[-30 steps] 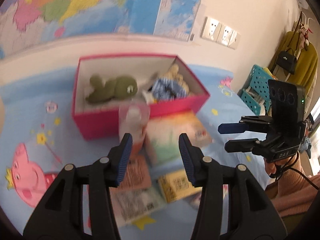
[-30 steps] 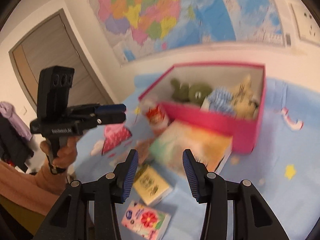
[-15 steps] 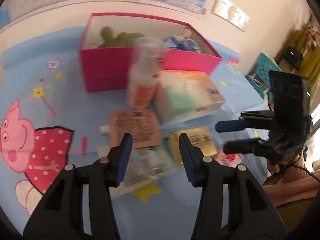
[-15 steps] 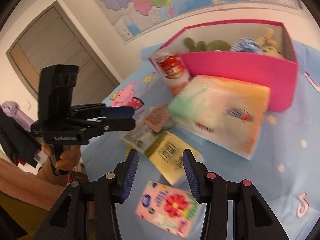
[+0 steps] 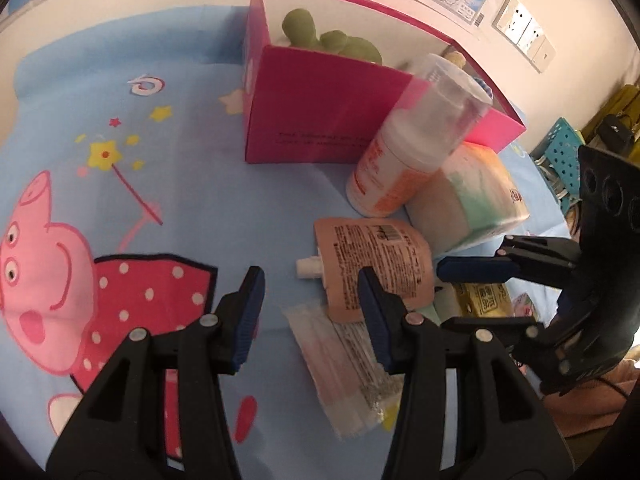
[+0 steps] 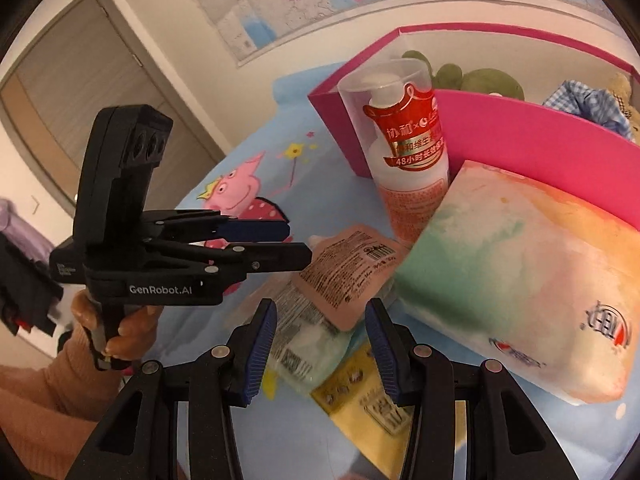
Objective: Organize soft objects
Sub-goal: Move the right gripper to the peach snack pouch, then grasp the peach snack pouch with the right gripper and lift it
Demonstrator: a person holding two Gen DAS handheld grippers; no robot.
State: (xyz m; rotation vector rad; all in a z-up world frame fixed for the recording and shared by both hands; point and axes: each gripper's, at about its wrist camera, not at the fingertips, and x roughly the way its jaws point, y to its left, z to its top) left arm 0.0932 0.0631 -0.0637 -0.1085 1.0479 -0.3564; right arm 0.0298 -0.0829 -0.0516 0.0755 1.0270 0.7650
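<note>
We see left tool (image 5: 310, 312) part open, empty | right tool (image 6: 320, 344) part open, empty | both above pouch (image 5: 376, 264), beside pink box (image 5: 320, 120).

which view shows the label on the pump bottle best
The right wrist view: the pump bottle faces the camera with its red label and clear cap plainly visible. The left wrist view shows the pump bottle leaning, from its plainer orange-printed side, against the pink box.

Green plush toy (image 5: 332, 38) half hidden behind the pink box (image 5: 320, 116) wall. Yellow packet (image 6: 376, 400) partly covered, print too small to read.
</note>
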